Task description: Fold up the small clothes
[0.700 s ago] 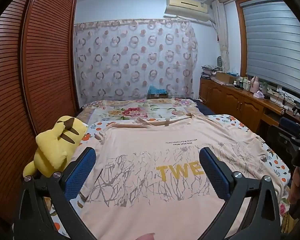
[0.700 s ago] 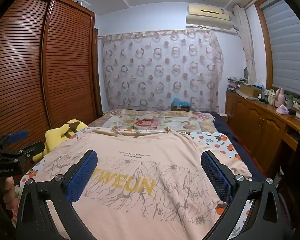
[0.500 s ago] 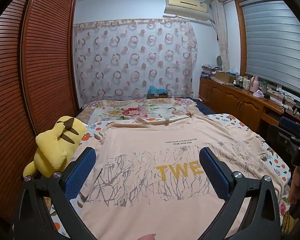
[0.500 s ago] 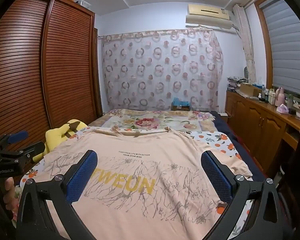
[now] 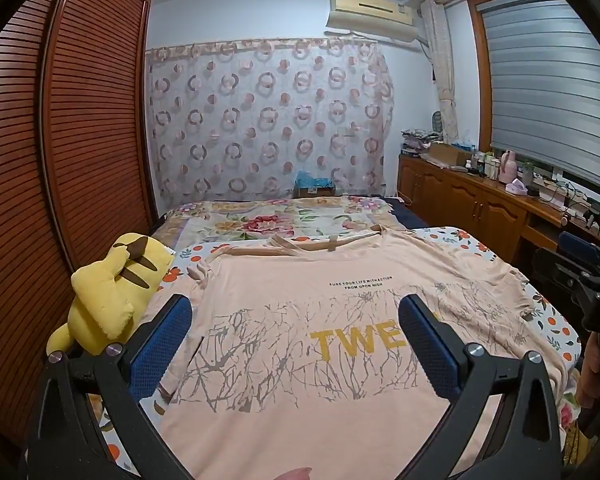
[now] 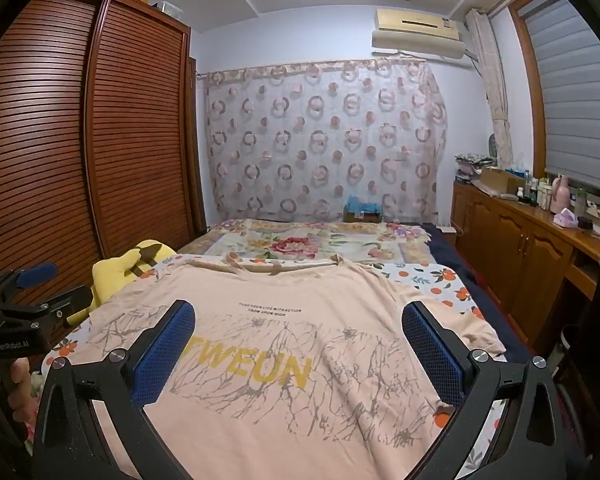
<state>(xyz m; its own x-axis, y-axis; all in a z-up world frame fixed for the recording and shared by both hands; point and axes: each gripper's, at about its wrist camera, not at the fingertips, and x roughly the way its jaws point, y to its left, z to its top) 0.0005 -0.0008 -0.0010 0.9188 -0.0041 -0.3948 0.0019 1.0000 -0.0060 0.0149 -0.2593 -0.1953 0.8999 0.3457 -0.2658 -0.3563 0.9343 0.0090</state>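
A peach T-shirt (image 5: pixel 300 292) (image 6: pixel 284 344) with yellow letters and grey branch print lies spread flat, front up, on the bed (image 5: pixel 556 320) (image 6: pixel 440 280), collar at the far end. My left gripper (image 5: pixel 296 320) hovers over the shirt's left half, jaws wide open, nothing between the blue pads. My right gripper (image 6: pixel 296 324) hangs over the shirt's middle and right half, also wide open and empty. The left gripper's body (image 6: pixel 16 320) shows at the left edge of the right wrist view, held by a hand. The right gripper's body (image 5: pixel 588 280) shows at the right edge of the left wrist view.
A yellow plush toy (image 5: pixel 112 296) (image 6: pixel 132 268) sits at the bed's left edge by the slatted wardrobe (image 5: pixel 60 160). A floral blanket (image 5: pixel 276 216) covers the far end of the bed. Wooden cabinets (image 6: pixel 540 256) with bottles line the right wall below the window blind.
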